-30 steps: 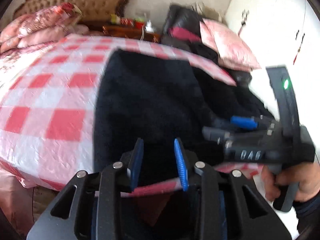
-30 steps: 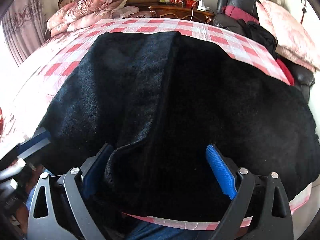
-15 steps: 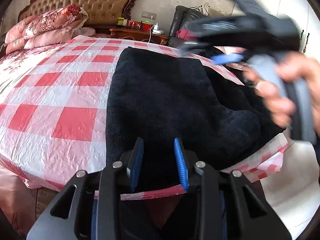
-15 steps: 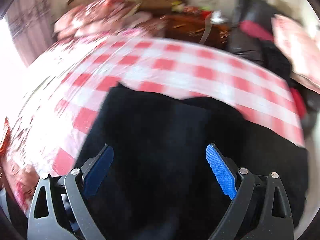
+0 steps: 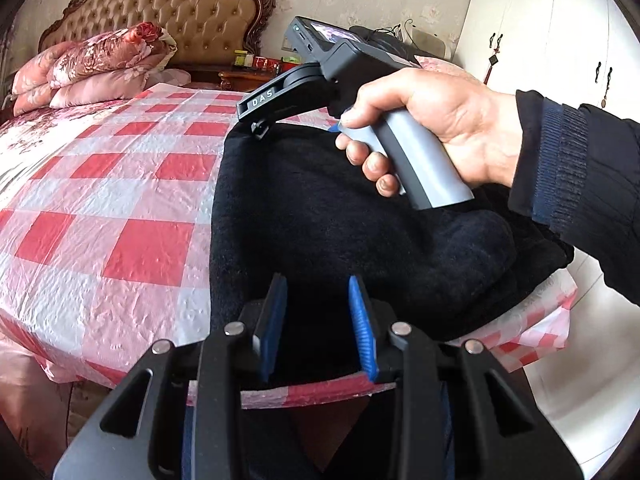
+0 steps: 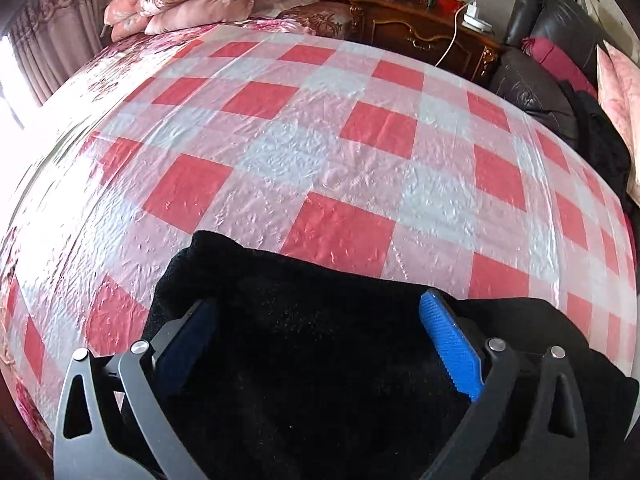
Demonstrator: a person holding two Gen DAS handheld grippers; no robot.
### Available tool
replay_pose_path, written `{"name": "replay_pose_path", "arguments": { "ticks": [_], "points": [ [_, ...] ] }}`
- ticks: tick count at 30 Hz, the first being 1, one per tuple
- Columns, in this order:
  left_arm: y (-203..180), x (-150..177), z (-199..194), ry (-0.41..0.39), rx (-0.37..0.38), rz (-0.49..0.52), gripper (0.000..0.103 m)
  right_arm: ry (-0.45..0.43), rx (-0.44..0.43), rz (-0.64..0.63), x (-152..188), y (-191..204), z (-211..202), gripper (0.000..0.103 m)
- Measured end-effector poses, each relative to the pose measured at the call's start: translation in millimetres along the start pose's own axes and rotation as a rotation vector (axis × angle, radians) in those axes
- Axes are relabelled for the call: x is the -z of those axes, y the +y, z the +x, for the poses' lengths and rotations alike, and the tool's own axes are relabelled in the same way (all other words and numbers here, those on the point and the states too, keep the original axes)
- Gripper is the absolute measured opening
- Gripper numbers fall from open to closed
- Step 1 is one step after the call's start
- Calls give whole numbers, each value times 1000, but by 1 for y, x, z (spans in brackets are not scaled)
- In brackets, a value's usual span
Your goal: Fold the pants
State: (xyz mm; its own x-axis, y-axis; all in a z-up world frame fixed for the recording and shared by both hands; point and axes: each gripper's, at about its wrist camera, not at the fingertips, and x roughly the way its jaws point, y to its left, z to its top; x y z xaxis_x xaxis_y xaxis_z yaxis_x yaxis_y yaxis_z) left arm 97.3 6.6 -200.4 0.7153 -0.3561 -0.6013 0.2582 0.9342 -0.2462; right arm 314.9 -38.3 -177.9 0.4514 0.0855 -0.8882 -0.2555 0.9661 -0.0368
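Black pants (image 5: pixel 320 208): soft, thick, limp; likely gripping best at far hem. Right gripper (image 6: pixel 320 344) hovering released; left gripper (image 5: pixel 316 320) part-open, gripping nothing.

black pants (image 5: pixel 320 208) — on checked bed cover (image 5: pixel 120 208) | left gripper (image 5: pixel 318 328) fingers apart

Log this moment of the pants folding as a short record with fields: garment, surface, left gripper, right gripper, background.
garment: black pants, fuzzy, lying partly folded near the bed's near edge
surface: red-and-white checked cover
left gripper: low over the near end of the pants, jaws partly apart
right gripper: over the far edge of the pants, jaws wide and just been opening, cloth beneath, not pinched
background: tufted headboard, pink quilts
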Motion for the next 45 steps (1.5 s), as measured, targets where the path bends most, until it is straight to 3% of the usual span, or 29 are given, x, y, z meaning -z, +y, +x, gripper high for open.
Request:
{"name": "replay_pose_path", "arguments": {
  "ticks": [3, 5, 6, 9, 10, 12, 14, 19, 21, 25, 31, 34, 37, 40, 45],
  "points": [
    [8, -4, -7, 7, 76, -53, 51, -53, -37, 102, 3, -12, -24, 96],
    [26, -7, -28, -43, 99, -135, 62, -86, -87, 174, 17, -23, -54, 96],
    [37, -7, -40, -78, 93, -169, 63, -94, -95, 193, 26, -26, -66, 96],
    [89, 6, -55, -72, 127, -383, 56, -104, -118, 168, 66, -28, -101, 96],
    [99, 10, -55, -59, 145, -425, 44, -112, -85, 149, 82, -27, -110, 96],
    [116, 20, -53, -37, 199, -506, 40, -129, -52, 124, 114, -26, -124, 96],
    [120, 24, -49, -31, 273, -557, 40, -134, -39, 109, 144, -26, -128, 96],
    [114, 22, -31, 39, 331, -585, 40, -51, 47, 141, 187, -42, -96, 92],
    [108, 27, -22, 74, 355, -607, 39, -81, -17, 200, 196, -54, -92, 95],
    [111, 30, -19, 97, 396, -660, 39, -104, 1, 176, 199, -51, -91, 97],
    [118, 39, -6, 144, 518, -840, 40, -123, -1, 173, 200, -54, -90, 98],
    [118, 43, -2, 151, 542, -888, 40, -127, -3, 173, 201, -57, -88, 98],
    [133, 56, 5, 143, 612, -1056, 39, -128, -3, 171, 201, -55, -89, 98],
    [138, 49, -1, 114, 585, -1037, 40, -128, -4, 171, 202, -55, -89, 98],
    [121, 38, 2, 166, 547, -977, 40, -124, -6, 170, 202, -56, -90, 98]
  ]
}}
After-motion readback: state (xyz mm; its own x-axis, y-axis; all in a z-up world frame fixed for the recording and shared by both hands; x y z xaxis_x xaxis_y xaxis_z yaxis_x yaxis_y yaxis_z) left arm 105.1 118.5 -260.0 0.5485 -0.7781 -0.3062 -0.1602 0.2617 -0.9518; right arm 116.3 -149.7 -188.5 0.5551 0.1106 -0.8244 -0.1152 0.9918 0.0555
